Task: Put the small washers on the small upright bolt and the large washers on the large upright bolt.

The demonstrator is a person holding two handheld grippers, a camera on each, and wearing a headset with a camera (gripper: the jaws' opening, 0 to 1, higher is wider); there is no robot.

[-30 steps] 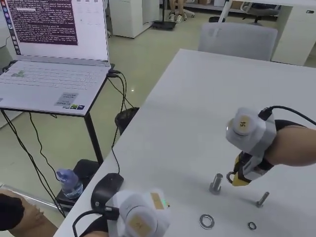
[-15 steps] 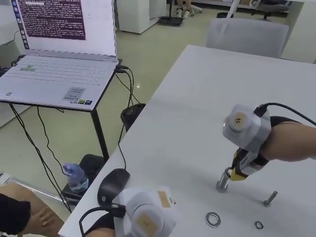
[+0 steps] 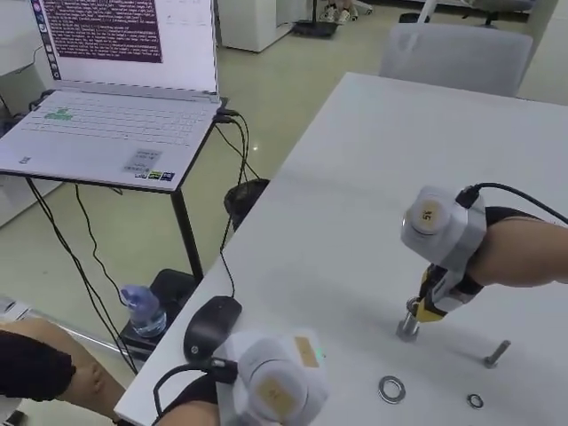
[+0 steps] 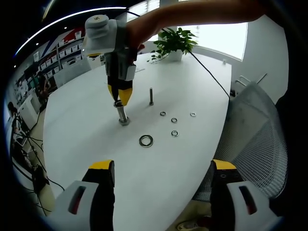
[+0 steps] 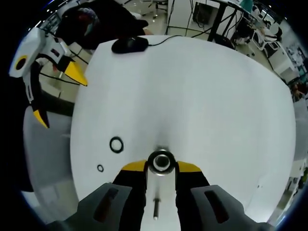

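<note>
Large washer (image 5: 160, 161) pinched flat in the closed-in jaws of the right gripper (image 3: 428, 311), at the top of the large bolt (image 4: 123, 115). Bolt axis vertical, directly below. Left gripper (image 4: 162, 166) spread wide, empty, well back; right is nearer.

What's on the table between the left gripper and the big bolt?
One large washer lies flat between left gripper and large bolt, in the left gripper view.

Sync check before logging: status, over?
Right gripper shut on large washer atop large bolt. Left gripper open, held back. Loose washer on table; nothing blocking.
</note>
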